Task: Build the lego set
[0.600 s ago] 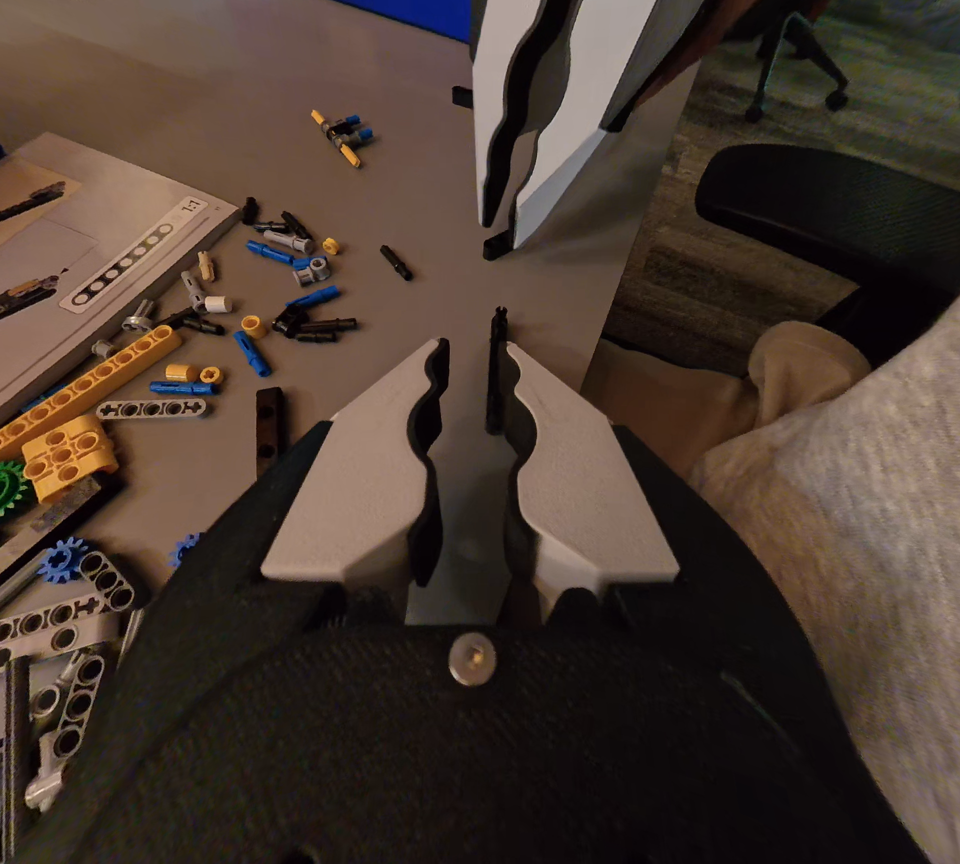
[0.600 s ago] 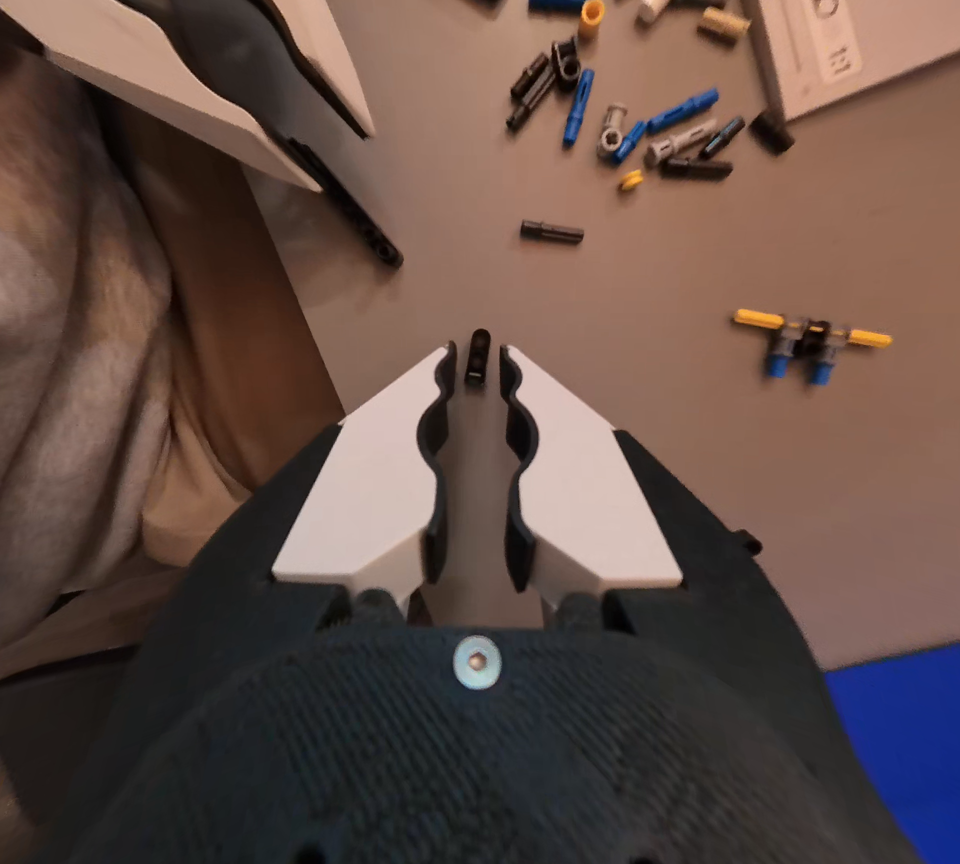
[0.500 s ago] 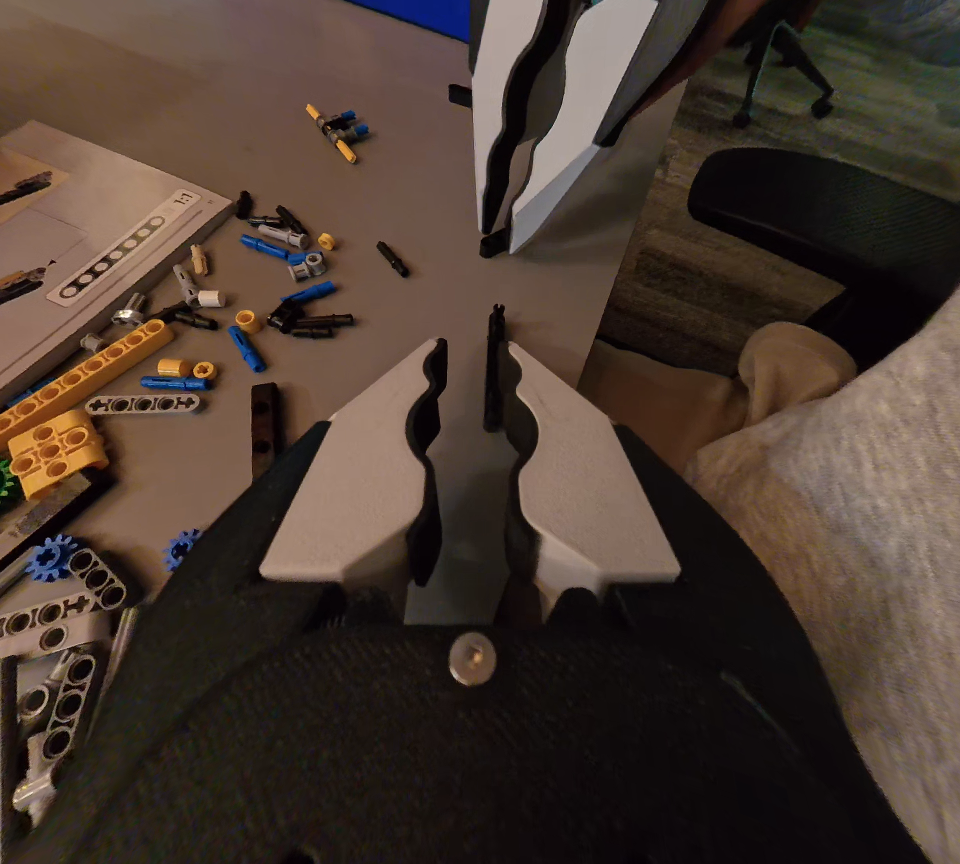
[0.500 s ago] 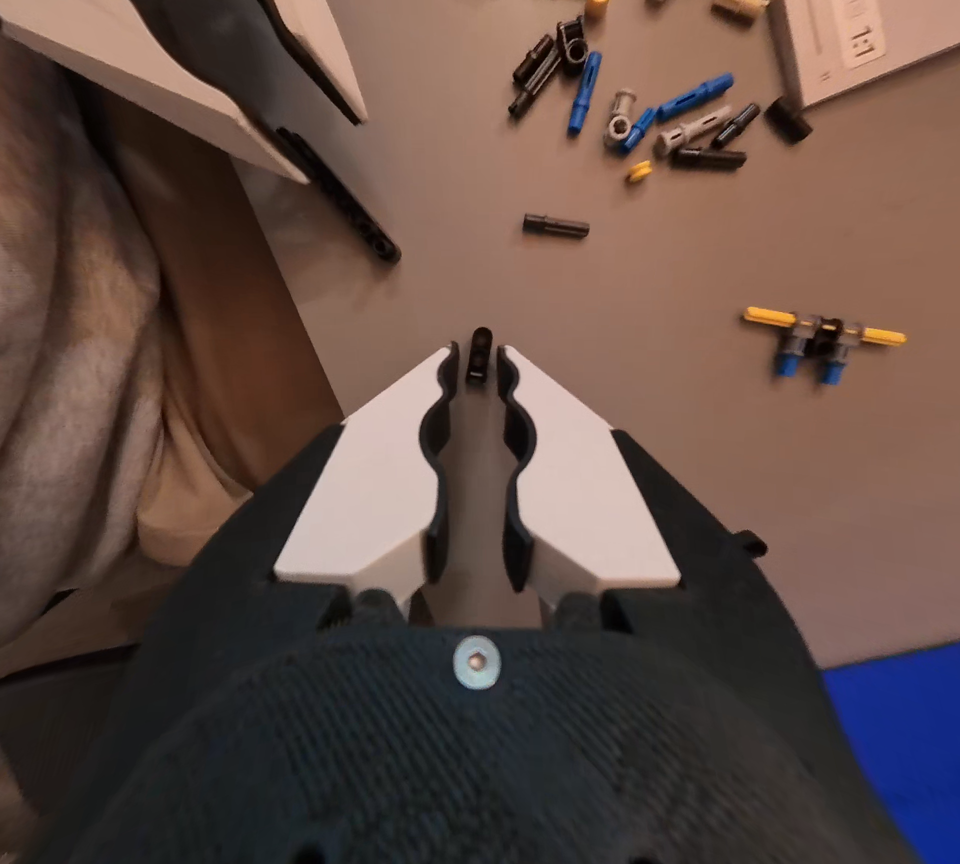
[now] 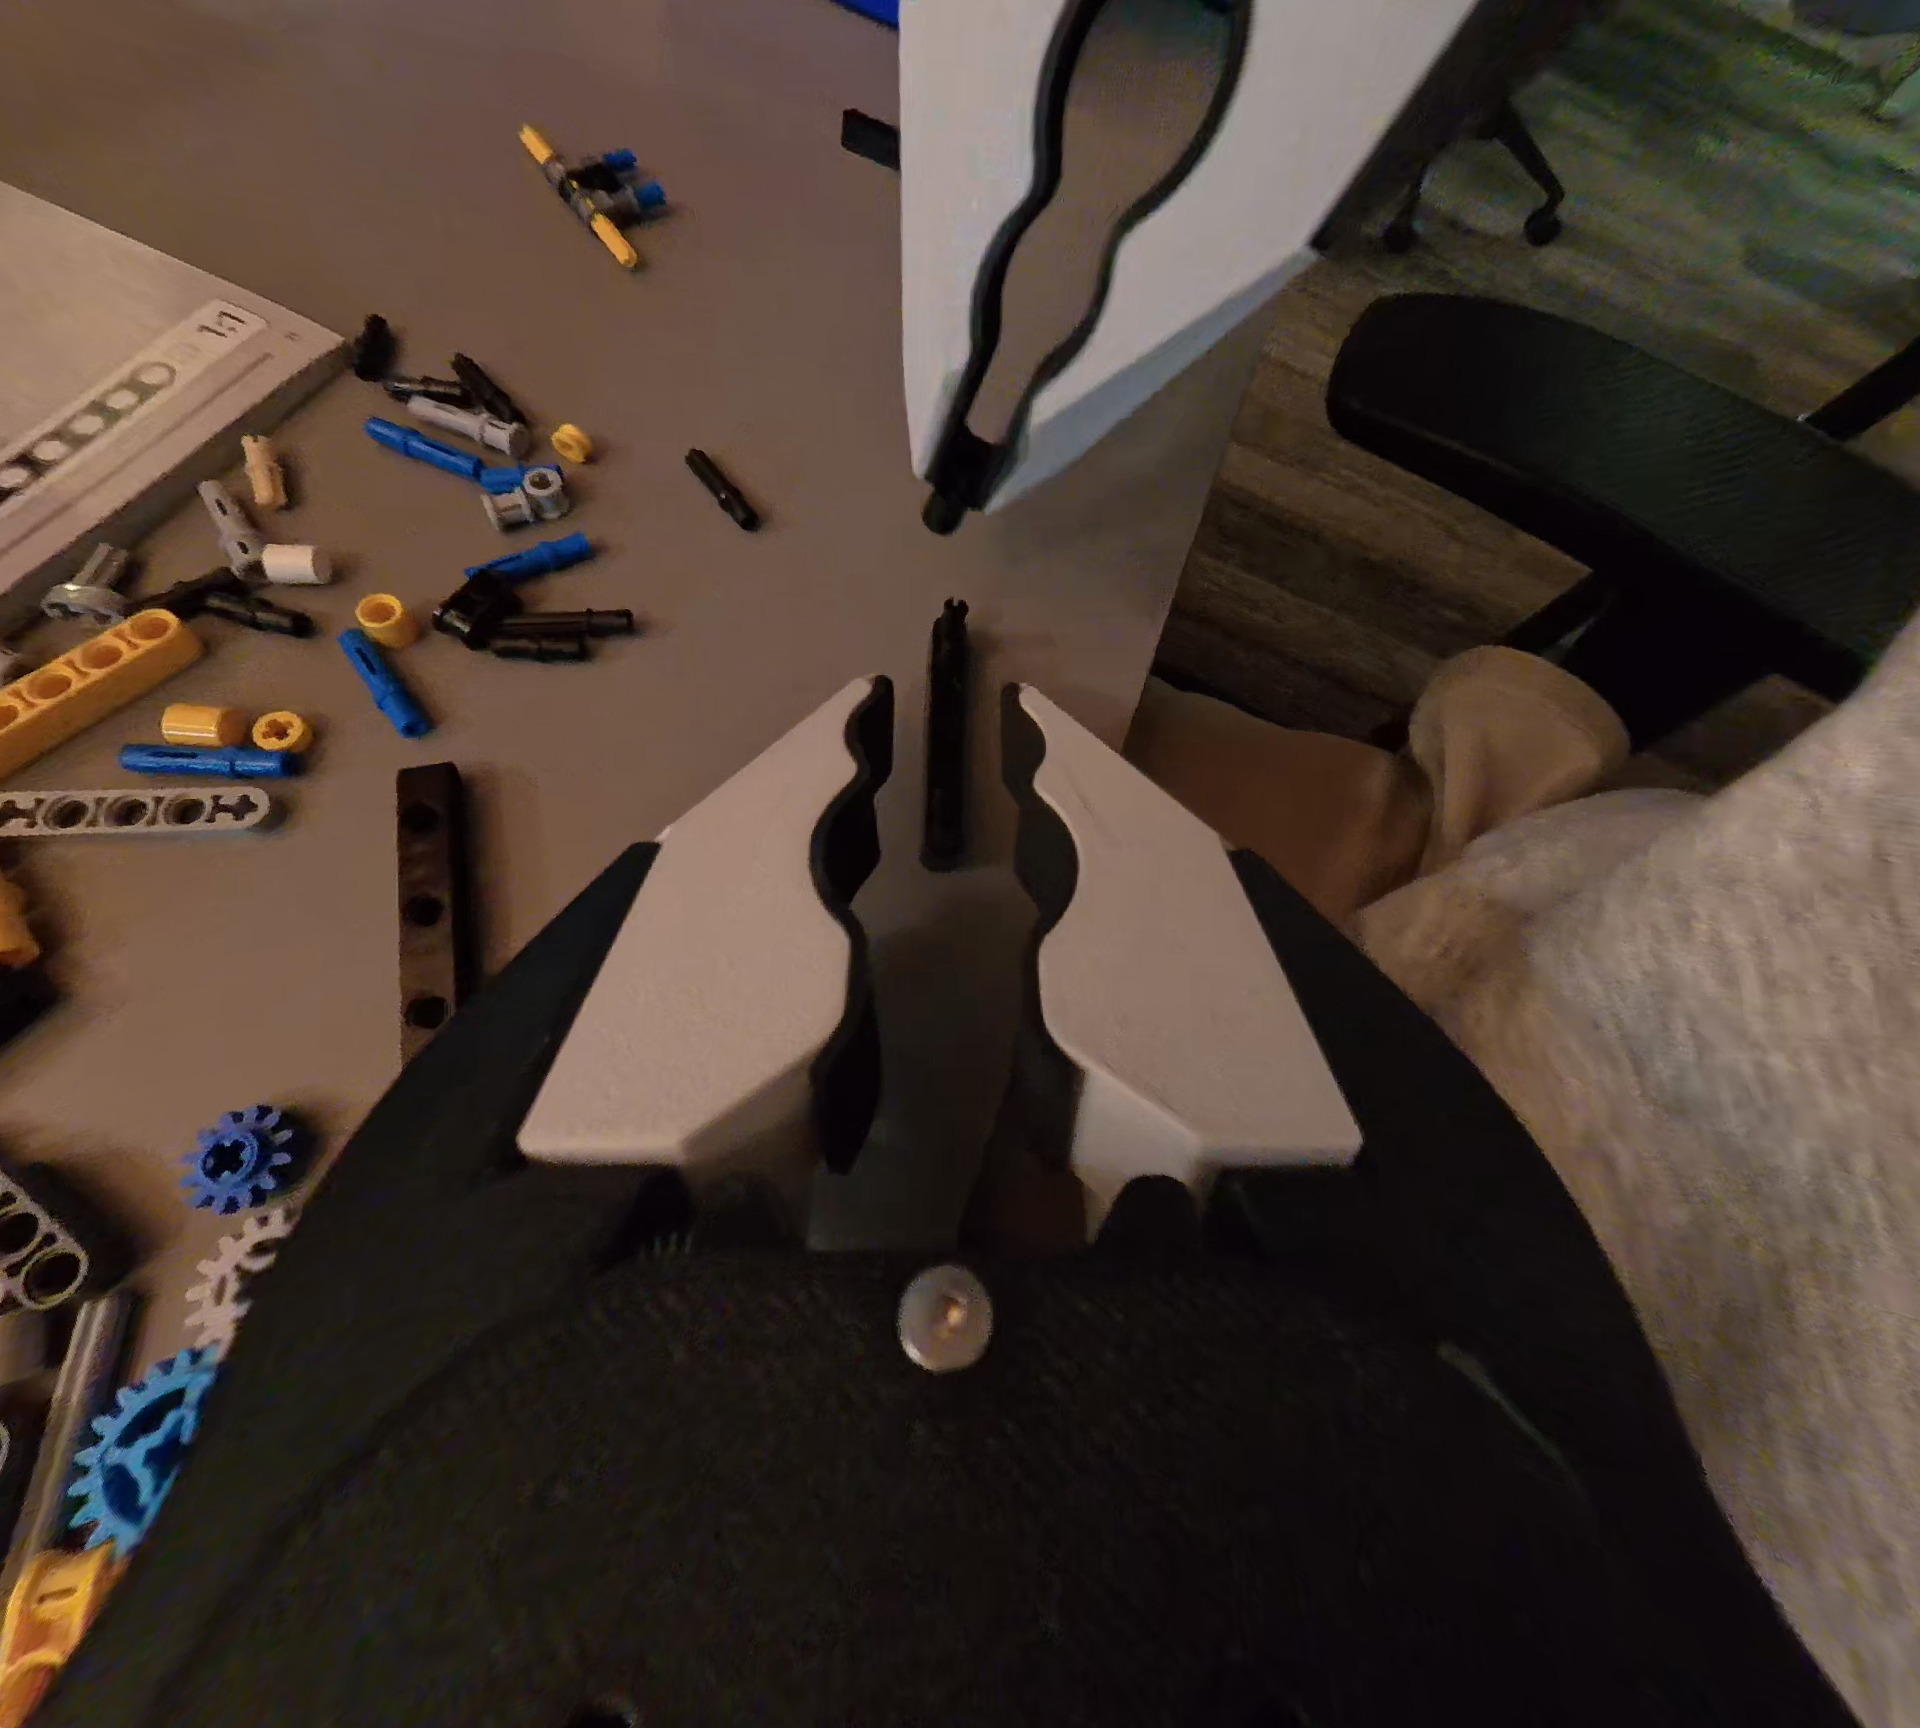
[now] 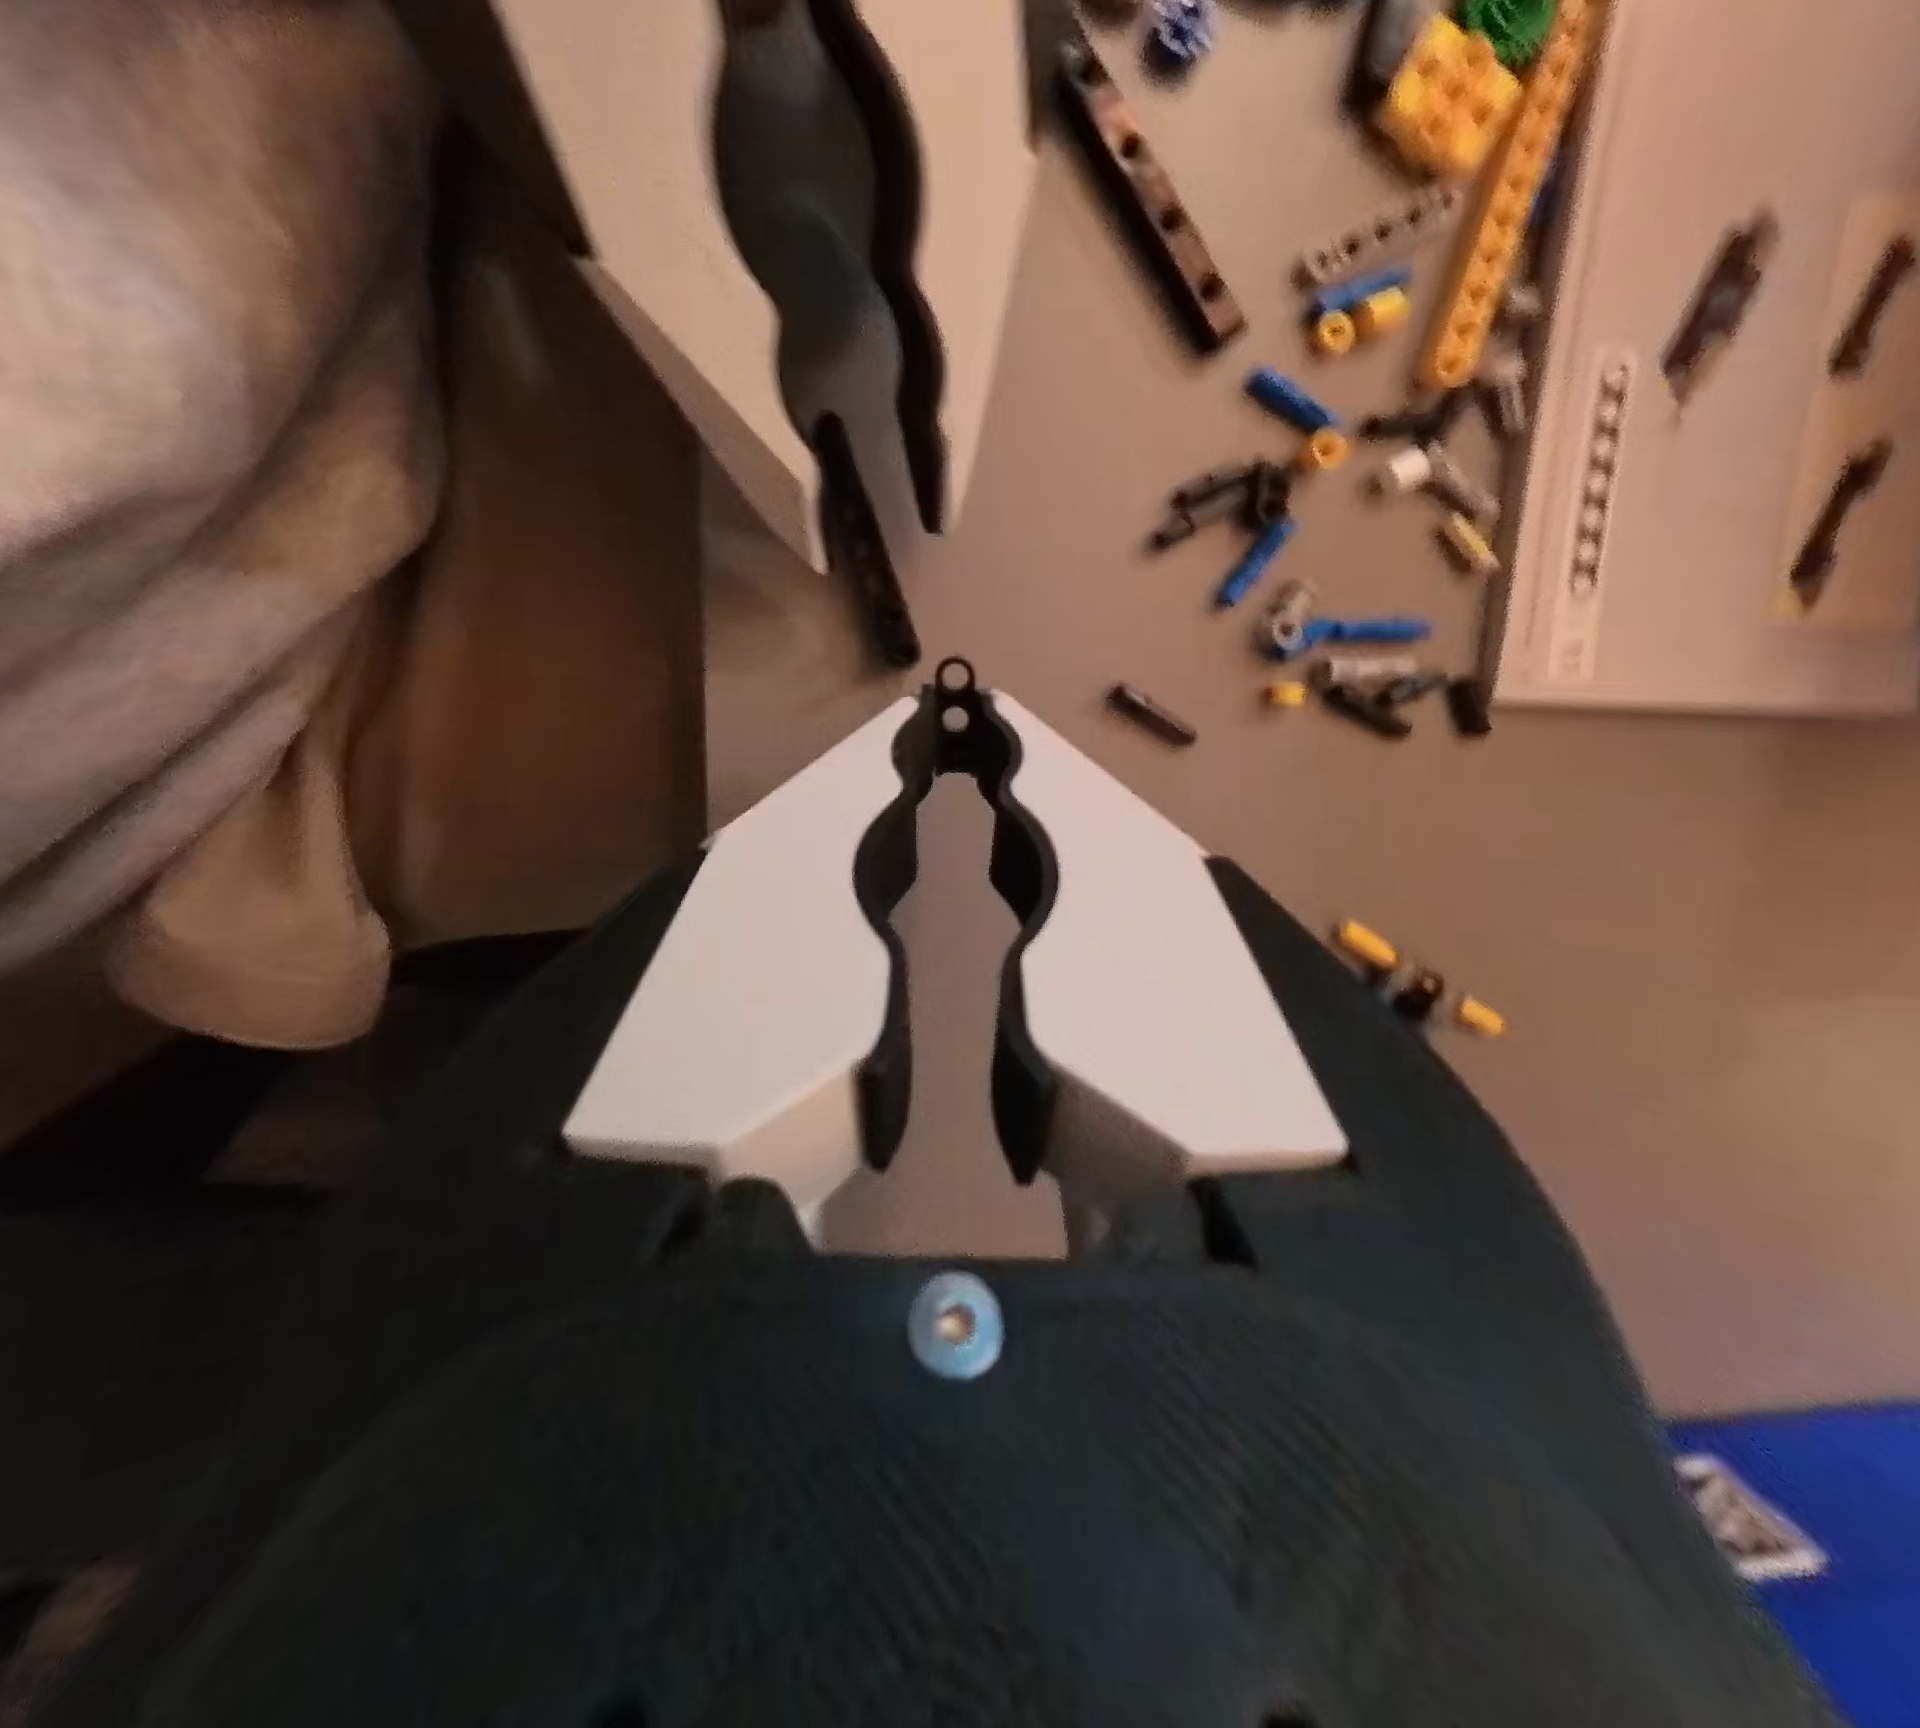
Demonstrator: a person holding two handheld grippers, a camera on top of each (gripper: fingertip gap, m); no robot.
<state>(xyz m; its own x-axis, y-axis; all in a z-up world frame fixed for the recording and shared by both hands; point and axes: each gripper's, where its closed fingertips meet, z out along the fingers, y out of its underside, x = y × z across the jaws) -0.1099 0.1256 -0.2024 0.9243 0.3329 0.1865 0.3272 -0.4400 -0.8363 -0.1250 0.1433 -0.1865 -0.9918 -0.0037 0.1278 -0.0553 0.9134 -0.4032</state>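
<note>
Lego set: not much built yet. It's mostly loose plastic pins, beams and gears scattered over the grey table (image 5: 260, 68), next to the open instruction booklet (image 5: 125, 390).
Part in play #1: a long thin black beam with holes (image 5: 943, 743), up off the table near its edge, sitting between the left gripper's fingers and sticking out past the tips.
Part in play #2: a small black two-hole connector (image 6: 954, 696), pinched right at the fingertips of the right gripper (image 6: 954, 728).
Left gripper (image 5: 945, 691): jaws part open. In its own view there's a sliver of gap on both sides of the beam, so honestly I can't tell if it's clamped or just cradled.
Right gripper: nearly closed, tips squeezed on the connector.
Spacing: beam tip and connector point at each other, close but apart.
Step, my guess: mating the connector onto the beam end.
Handling: both bits are light, stiff and slick, and they won't break. I'd expect them to twist or pop out if pinched on an edge.
Where to hold: beam by its flat faces, back from the end hole; connector by its sides, so the hole stays clear.
Risk: the press-fit needs a push, so a loose beam would probably slide back.
</note>
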